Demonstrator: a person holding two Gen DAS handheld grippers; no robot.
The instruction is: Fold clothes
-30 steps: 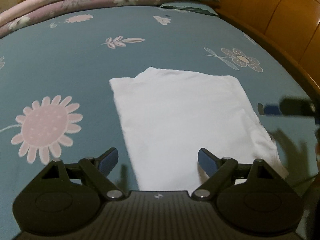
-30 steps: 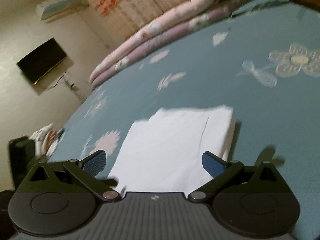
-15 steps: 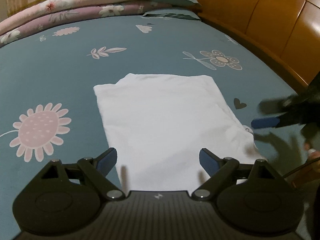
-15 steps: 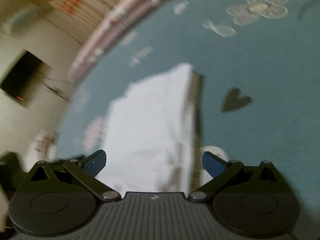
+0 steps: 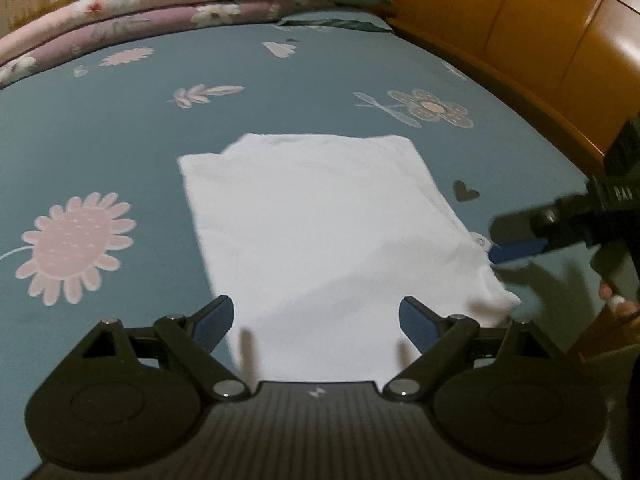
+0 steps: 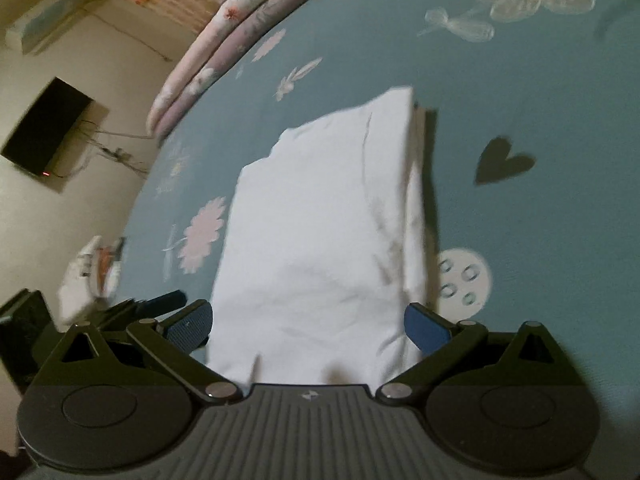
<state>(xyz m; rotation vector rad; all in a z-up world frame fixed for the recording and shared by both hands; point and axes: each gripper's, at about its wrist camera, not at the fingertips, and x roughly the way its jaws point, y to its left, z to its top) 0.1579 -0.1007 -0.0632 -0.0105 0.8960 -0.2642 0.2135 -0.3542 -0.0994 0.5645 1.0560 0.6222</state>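
From the left wrist view, the left gripper (image 5: 316, 316) hangs with jaws spread wide and nothing between them, above the near edge of the folded white garment (image 5: 320, 232) lying flat on the blue flowered bedsheet (image 5: 100, 132); the right gripper (image 5: 516, 249) reaches its right edge. From the right wrist view, the right gripper (image 6: 308, 326), jaws apart, straddles the garment's (image 6: 320, 240) near end without pinching it.
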